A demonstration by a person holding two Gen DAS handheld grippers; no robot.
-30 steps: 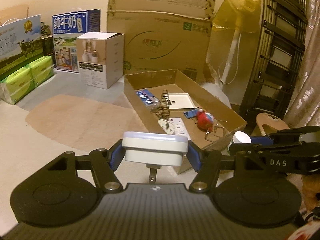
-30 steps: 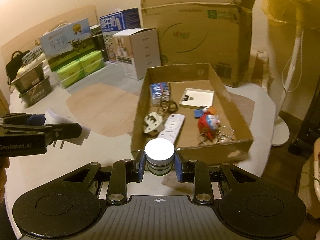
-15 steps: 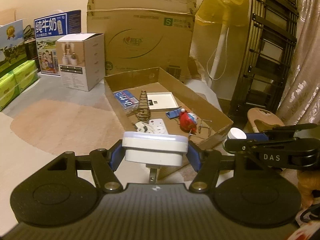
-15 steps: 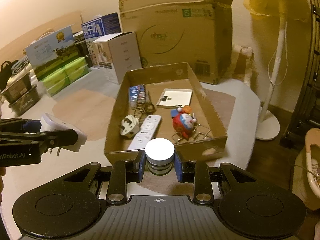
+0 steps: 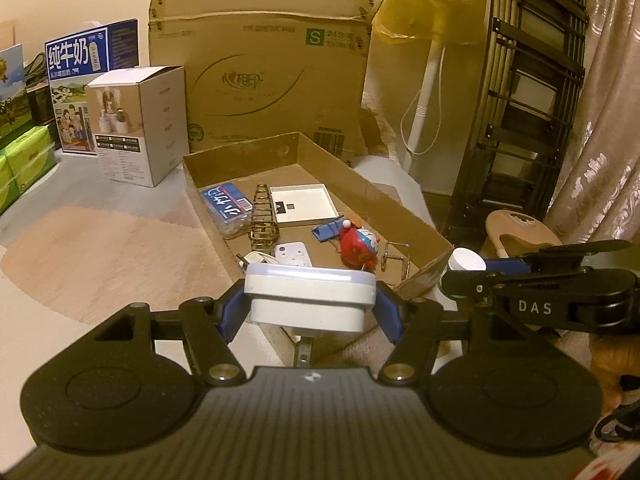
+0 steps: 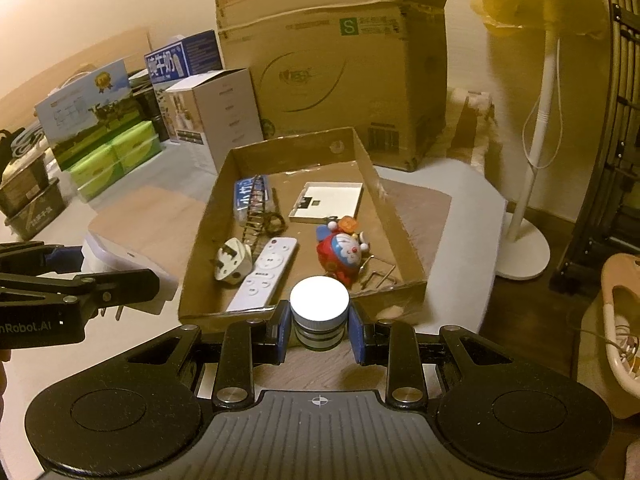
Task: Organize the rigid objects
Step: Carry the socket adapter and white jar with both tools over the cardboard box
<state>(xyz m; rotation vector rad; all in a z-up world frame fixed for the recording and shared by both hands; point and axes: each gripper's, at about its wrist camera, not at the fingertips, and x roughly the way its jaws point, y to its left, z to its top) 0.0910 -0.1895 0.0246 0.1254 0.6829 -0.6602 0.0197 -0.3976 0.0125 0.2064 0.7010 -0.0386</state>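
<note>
Both grippers are loaded and poised at the near edge of the shallow cardboard tray [image 6: 404, 240], which reads as the collecting place for this tidy-up, since it already holds loose hard items. The left gripper [image 5: 310, 307] is clenched on a white plug-in adapter [image 5: 310, 298], its blue pads pressing the two short ends so the flat face stays up and the metal prong hangs free beneath. The right gripper [image 6: 319, 322] is clamped on a small white-lidded jar [image 6: 319, 308], taken by the body below the lid so it stays upright. Both tilt downward toward the tray, with the items just short of its near wall; my guess is that each is about to be carried over the wall and set on a bare patch of floor. Inside lie a white remote control [image 6: 266, 274], a white three-pin plug [image 6: 234, 264], a red and blue Doraemon toy [image 6: 340, 252], a blue packet [image 5: 226, 204], a coiled wire cone [image 5: 262, 216], a flat white box lid [image 6: 328, 202] and a bent wire piece [image 6: 380, 272]. The jar's contents cannot be seen, and its lower body is masked by the pads. In the left view the adapter hides the tray's near left corner and most of the plug and remote. A small blue object [image 5: 328, 232] beside the toy is too unclear to name.
</note>
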